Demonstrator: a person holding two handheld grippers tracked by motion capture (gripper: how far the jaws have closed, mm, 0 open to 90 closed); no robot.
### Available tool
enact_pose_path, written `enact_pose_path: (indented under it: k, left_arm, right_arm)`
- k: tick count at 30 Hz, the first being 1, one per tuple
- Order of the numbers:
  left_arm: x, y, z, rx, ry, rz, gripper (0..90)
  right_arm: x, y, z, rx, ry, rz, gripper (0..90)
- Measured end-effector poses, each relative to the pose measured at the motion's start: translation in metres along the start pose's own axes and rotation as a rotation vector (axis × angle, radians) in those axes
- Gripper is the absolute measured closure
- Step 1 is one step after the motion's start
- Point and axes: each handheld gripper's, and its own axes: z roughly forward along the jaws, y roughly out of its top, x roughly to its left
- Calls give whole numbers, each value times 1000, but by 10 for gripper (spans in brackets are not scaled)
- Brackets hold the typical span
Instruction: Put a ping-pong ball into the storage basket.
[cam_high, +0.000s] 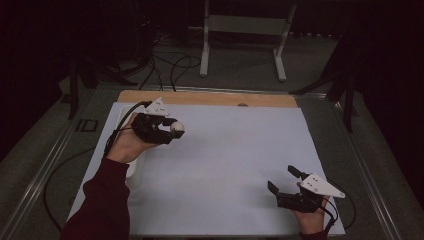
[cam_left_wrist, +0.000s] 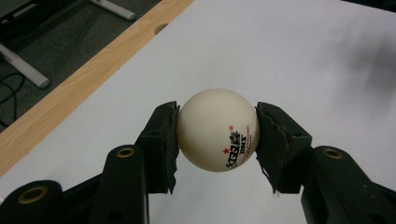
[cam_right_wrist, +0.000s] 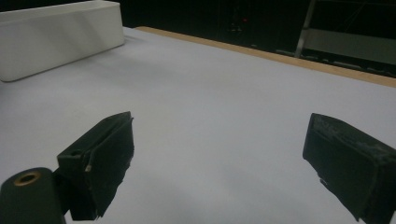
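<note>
A big flat white sheet (cam_high: 225, 170) covers the table, with a strip of light wood (cam_high: 210, 98) along its far edge. A long white plastic box (cam_right_wrist: 56, 39) sits at the left side of the sheet. The black right gripper (cam_high: 289, 181) rests near the right corner, close to the person, with its jaws wide apart and nothing in them. The black left gripper (cam_high: 172, 131) is at the far left, just above the sheet, squeezing a small round white ping-pong ball (cam_left_wrist: 217, 129) with red and black print between its two pads.
</note>
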Motion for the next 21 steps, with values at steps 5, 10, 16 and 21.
enact_pose_path:
  k: [5,10,16,21]
  left_arm:
    - [1,-3,-1,-1,1,-3,518]
    - [2,-7,-3,-5,0,-9,517]
    - [4,-11,-4,-5,3,-16,518]
    - [5,-14,-6,-2,4,-19,517]
  right_arm:
    - [0,0,0,0,0,0,85]
    - [0,0,0,0,0,0,85]
    - [0,0,0,0,0,-1,85]
    - [0,0,0,0,1,0,85]
